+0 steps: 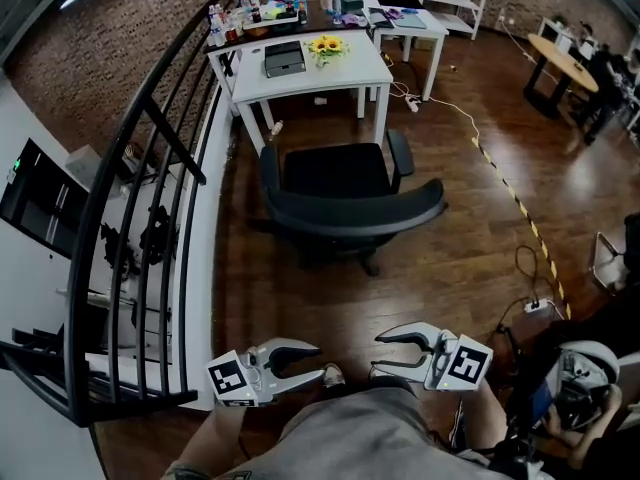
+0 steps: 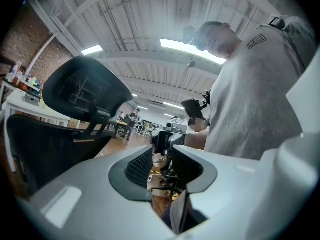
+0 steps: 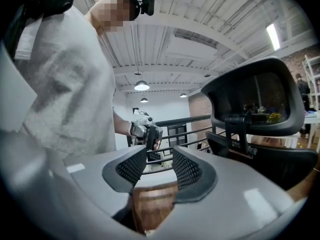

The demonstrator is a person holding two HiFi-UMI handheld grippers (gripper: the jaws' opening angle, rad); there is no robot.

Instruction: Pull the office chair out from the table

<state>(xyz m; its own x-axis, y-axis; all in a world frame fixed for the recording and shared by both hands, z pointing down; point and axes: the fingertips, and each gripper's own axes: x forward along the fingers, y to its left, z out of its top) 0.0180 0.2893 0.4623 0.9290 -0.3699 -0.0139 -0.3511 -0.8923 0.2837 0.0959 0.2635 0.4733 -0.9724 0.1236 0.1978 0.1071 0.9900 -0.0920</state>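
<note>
The dark wooden floor (image 1: 470,238) carries the office chair (image 1: 340,193), which stands just in front of the white tabletop (image 1: 300,88). On that tabletop rest a grey box (image 1: 284,58) and sunflowers (image 1: 327,46). A white cable (image 1: 455,106) and striped tape (image 1: 515,198) run across the floor.

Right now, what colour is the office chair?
Black: the office chair, seat and backrest alike. The head view shows it best.

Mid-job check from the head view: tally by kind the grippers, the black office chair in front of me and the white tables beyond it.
Black office chair: 1
White tables: 2 (near table, far table)
Grippers: 2 (left gripper, right gripper), both empty
Total: 5
</note>
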